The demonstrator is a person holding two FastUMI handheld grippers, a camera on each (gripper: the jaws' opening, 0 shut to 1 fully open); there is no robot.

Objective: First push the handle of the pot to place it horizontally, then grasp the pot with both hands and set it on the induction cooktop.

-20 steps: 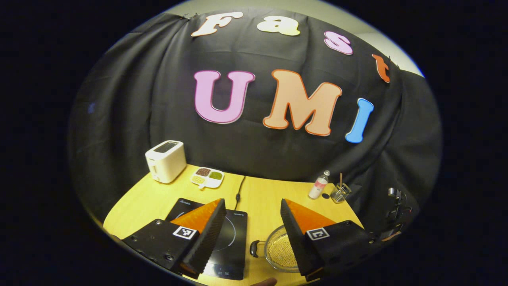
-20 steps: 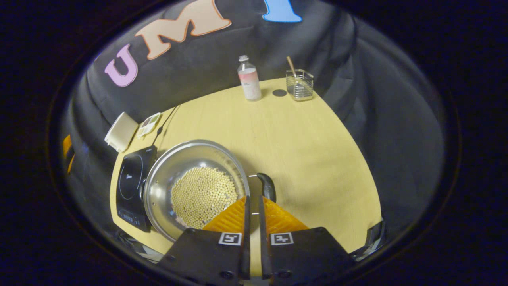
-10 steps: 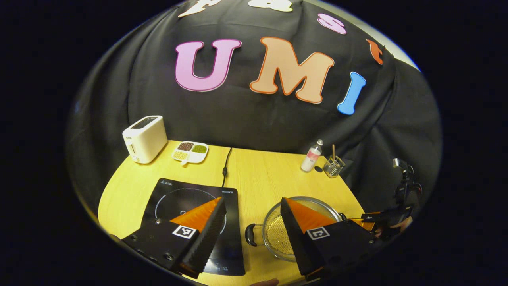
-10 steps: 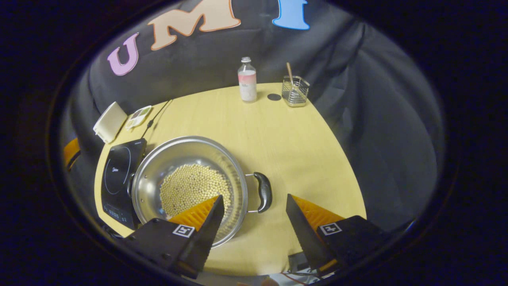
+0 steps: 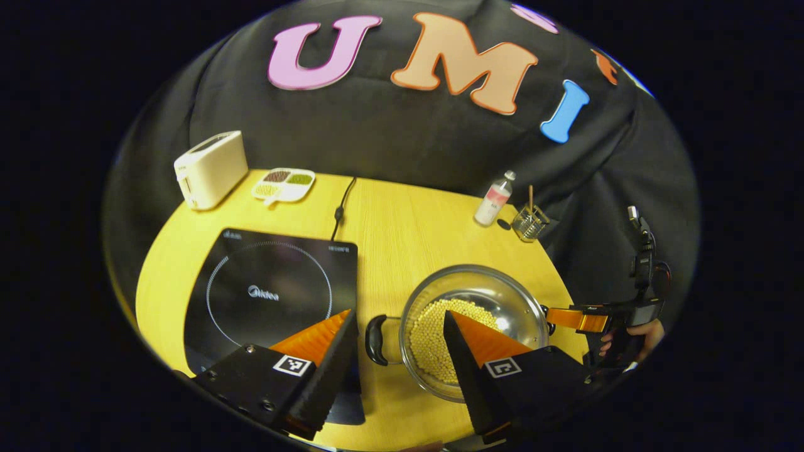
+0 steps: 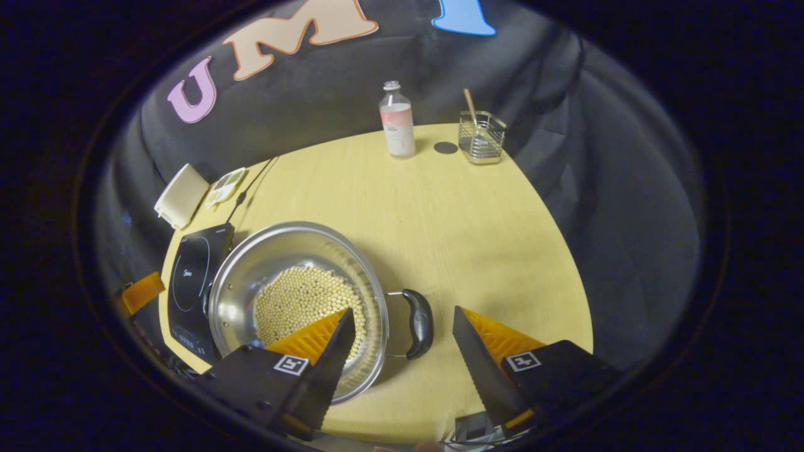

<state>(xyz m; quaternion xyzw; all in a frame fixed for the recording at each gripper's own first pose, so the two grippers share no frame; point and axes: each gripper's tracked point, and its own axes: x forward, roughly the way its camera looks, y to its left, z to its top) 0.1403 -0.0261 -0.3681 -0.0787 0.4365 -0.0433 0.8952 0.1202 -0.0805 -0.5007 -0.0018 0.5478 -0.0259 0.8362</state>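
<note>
Grippers number two, and we see both with fingers spread wide, holding nothing. Our left gripper (image 5: pixel 399 320) hovers over the pot's left handle (image 5: pixel 375 339); our right gripper (image 6: pixel 402 317) straddles the right handle (image 6: pixel 419 322) without touching it. One pot (image 6: pixel 295 301) of pale beans sits on the table (image 6: pixel 440 213), just right of the one induction cooktop (image 5: pixel 270 295), not on it. At the back we count one toaster (image 5: pixel 210 169), one divided dish (image 5: pixel 284 184), one bottle (image 6: pixel 397 120) and one wire holder (image 6: pixel 482 137).
</note>
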